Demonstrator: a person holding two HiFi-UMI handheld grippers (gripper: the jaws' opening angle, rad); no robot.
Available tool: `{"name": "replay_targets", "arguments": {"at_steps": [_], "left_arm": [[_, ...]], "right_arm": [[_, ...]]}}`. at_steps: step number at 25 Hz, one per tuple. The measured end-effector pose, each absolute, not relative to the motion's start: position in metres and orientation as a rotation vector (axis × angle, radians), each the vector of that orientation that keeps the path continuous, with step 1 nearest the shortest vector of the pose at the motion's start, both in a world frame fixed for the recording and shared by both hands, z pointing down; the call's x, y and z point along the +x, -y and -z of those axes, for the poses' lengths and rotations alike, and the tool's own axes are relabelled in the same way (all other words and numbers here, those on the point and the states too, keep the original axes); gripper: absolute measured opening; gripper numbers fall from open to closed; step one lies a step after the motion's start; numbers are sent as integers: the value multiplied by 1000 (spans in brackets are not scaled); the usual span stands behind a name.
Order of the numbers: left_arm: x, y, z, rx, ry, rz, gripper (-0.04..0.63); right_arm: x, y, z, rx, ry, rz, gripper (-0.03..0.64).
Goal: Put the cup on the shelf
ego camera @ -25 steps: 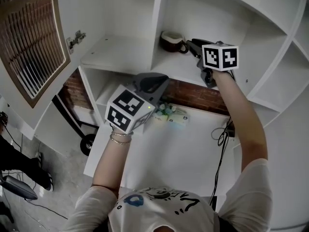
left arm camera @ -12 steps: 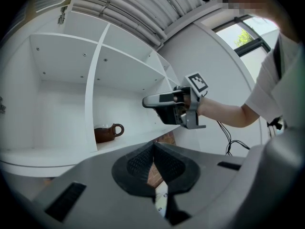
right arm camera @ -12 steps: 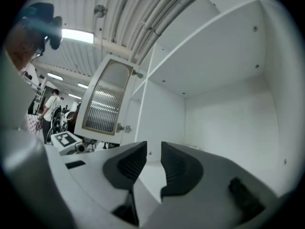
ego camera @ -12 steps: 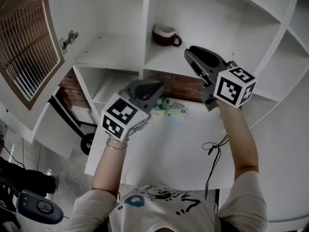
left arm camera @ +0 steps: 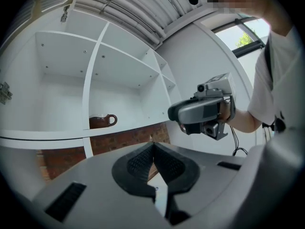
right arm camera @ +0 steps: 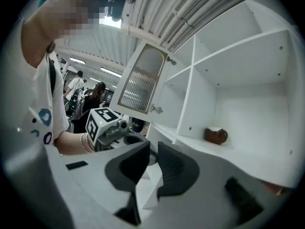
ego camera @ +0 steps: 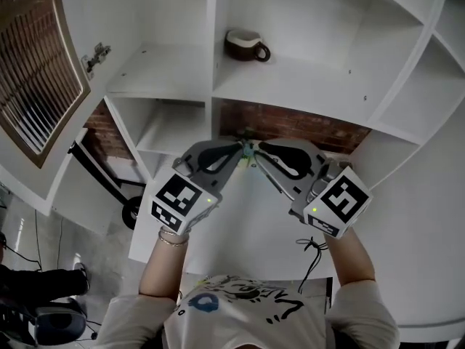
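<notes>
We see the left gripper (left arm camera: 153, 149) with its jaws pressed together, the ribbed pads (left arm camera: 137, 163) meeting at the tips and nothing caught between them. The right gripper (right arm camera: 152, 151) has its jaws a little apart, with only a narrow slit between the tips, and it holds nothing. Neither gripper touches the shelf (ego camera: 312, 86) or anything on it. Both hang below and in front of its board, tips angled in toward each other and close together, level with the strip of brick wall (ego camera: 290, 126) under the shelf. The cup (ego camera: 244, 44) stands upright on the shelf, base flat on the board and mouth up, in the compartment just right of the shelf's upright divider (ego camera: 212, 42). It sits toward the back of that compartment, close to the divider, and well apart from both grippers. It is dark brown with a pale rim. Its axis runs straight up from the board, and its handle sticks out sideways along the shelf, away from the divider and toward the right gripper's side.
</notes>
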State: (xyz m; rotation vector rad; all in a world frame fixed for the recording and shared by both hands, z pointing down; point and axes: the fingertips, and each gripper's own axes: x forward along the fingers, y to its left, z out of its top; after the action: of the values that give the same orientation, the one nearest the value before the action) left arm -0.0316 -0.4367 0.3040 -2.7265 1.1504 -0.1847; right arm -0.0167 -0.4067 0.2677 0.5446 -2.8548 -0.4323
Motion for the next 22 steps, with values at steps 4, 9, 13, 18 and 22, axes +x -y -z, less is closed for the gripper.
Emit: {"name": "replay_targets", "arguments": {"at_steps": [4,9,13,18,22], "left_arm": [[-30,420,-320,-2747,-1117,166,15],[-31,404,-355,-2794,-1097,218,15],[-32,393,-382,-2848,-1098,227,15],[-32,378,-407,-2882,-1075,216,15],[-29,365,-420,-2910,-1033,209,15]], "right_arm": [[-19,382,-307,452,2847,331,60],[-21,369,-358,409,2787,284,49],[-21,359,-381,398,2809,243,43],[-19,344,-401,394,2877,133,34],[-19,331,-419,384,2870,40,28]]}}
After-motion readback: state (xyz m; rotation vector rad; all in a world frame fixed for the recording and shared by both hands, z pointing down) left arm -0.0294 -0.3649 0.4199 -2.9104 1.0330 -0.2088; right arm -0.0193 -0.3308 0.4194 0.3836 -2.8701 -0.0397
